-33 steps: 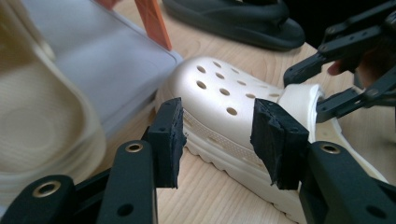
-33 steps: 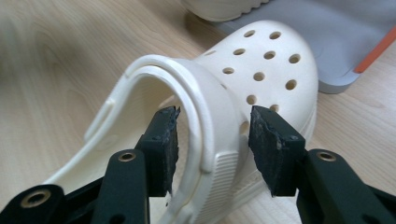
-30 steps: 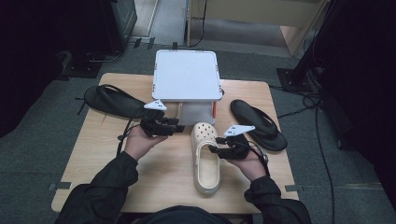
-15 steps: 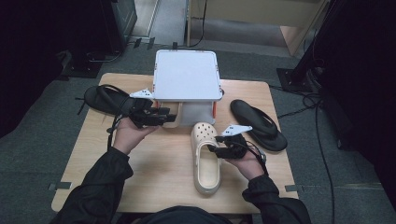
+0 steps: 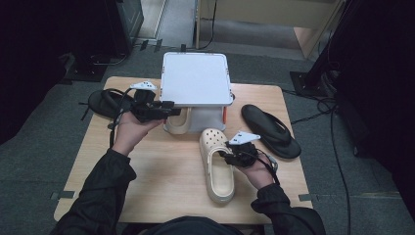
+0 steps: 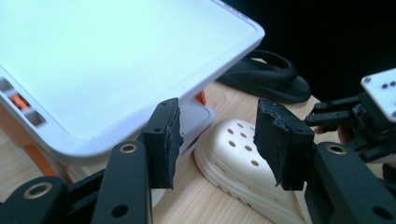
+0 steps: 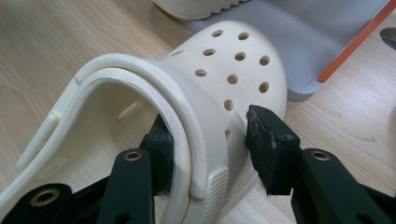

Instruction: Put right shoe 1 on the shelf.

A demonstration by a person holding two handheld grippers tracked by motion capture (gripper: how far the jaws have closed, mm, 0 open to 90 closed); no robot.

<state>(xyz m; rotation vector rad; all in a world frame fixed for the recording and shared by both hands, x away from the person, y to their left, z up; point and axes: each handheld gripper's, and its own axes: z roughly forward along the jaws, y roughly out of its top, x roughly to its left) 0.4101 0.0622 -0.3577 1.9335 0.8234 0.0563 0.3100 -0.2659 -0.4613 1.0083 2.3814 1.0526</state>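
A cream clog point(image 5: 215, 176) lies on the wooden table point(image 5: 161, 191), toe toward a white two-level rack point(image 5: 195, 78). My right gripper point(image 5: 223, 155) straddles the clog's point(image 7: 224, 70) right side wall: one jaw is inside and the other outside, a sliver off the wall. These jaws point(image 7: 205, 140) have just been closing and stand open. A second cream clog point(image 5: 177, 122) sits on the rack's lower tray point(image 7: 303, 42). My left gripper point(image 5: 169, 108) hovers open and empty by the rack's front left corner. Between its pads point(image 6: 217, 135) I see the first clog's toe point(image 6: 238, 154).
One black flip-flop point(image 5: 271, 129) lies at the right of the table, close behind my right hand. Another point(image 5: 105, 103) lies at the far left, partly behind the left gripper and its cable. The rack's top shelf point(image 6: 107, 60) overhangs the lower tray.
My left hand has lifted and drawn back to the left, from in front of the rack to its left corner. The right hand has kept its place at the clog.
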